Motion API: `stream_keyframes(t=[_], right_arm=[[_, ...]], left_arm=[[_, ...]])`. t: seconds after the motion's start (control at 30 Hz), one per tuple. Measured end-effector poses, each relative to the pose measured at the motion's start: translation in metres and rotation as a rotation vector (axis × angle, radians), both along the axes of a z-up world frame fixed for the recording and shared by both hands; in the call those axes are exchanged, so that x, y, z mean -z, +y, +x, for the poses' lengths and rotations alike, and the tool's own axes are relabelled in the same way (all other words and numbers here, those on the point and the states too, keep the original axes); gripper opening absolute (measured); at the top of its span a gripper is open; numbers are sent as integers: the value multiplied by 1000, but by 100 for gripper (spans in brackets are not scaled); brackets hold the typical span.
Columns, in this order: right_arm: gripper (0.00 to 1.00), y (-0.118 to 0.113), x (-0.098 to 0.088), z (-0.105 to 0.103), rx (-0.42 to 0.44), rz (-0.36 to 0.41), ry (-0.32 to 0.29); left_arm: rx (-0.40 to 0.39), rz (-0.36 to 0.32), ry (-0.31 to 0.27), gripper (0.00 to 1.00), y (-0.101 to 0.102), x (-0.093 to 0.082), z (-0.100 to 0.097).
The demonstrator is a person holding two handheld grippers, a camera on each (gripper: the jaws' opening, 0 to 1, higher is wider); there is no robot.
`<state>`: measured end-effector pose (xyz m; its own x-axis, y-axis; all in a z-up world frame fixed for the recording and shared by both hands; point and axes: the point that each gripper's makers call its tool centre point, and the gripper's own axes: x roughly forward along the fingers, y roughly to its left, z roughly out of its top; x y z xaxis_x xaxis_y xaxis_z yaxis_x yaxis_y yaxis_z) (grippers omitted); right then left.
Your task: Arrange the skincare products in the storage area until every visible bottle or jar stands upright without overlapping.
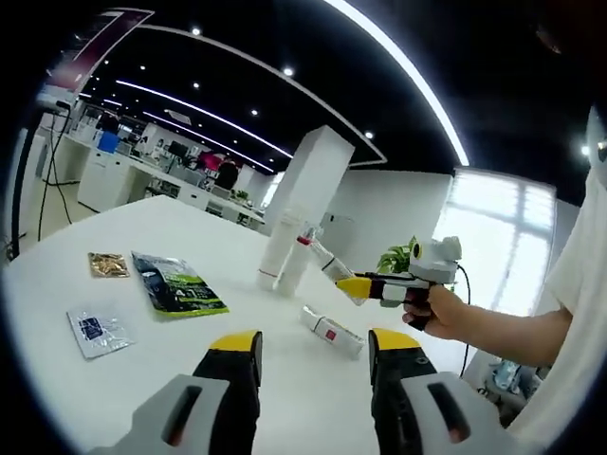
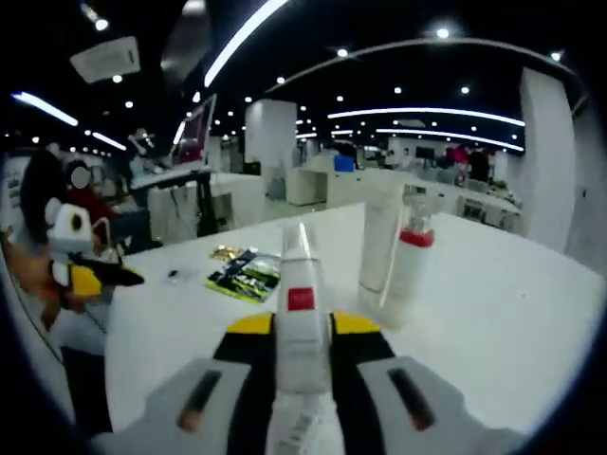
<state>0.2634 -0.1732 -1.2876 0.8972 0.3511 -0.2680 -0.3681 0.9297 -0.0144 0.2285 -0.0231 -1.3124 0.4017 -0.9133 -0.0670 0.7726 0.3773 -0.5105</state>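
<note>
White plastic is what I mostly see: a smooth matte counter (image 1: 190,237) carrying the skincare pieces. In my right gripper view, the right gripper (image 2: 303,327) has its yellow-tipped jaws clenched on a slim white tube (image 2: 302,322) with a small red square label; the tube's long axis runs straight away from the camera, along the jaws, its far end lifted toward the standing pair. In my left gripper view that same gripper (image 1: 353,284) comes in from the right, held in a person's hand (image 1: 438,311), with the tube (image 1: 324,259) angling up and left toward the standing bottles.

Just beyond the tube's tip stand two upright cylinders, side by side and close together: a taller plain white bottle (image 2: 379,237) and a pale bottle with a red collar (image 2: 410,270) and a clear cap. Both keep their long axes vertical.

Another flat white tube with a red mark (image 1: 332,332) lies on its side on the counter, near my left gripper (image 1: 313,351), whose jaws are spread and hold nothing.

Further left lie a glossy dark green pouch (image 1: 175,282), a small gold packet (image 1: 108,264) and a silvery sachet (image 1: 98,330), all flat.
</note>
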Motion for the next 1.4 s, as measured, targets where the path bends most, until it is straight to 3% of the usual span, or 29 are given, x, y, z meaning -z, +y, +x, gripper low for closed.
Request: stream_keyframes(t=[0.07, 0.2, 0.3, 0.5, 1.0, 1.4], right_arm=[[19, 25, -4, -2, -70, 8, -37], [19, 61, -1, -9, -151, 21, -40], [19, 80, -4, -13, -194, 45, -60], [19, 112, -3, -21, -279, 23, -72], [19, 148, 6, -33, -372, -36, -72], [19, 165, 13, -40, -420, -102, -81]], left_arm=[[-10, -38, 32, 47, -1, -3, 3], [-25, -102, 110, 49, -3, -5, 7], [-31, -122, 140, 51, -3, -3, 10], [-57, -184, 215, 57, -1, -5, 15], [-43, -231, 270, 56, -7, -9, 12], [-21, -258, 290, 46, -11, -14, 12]])
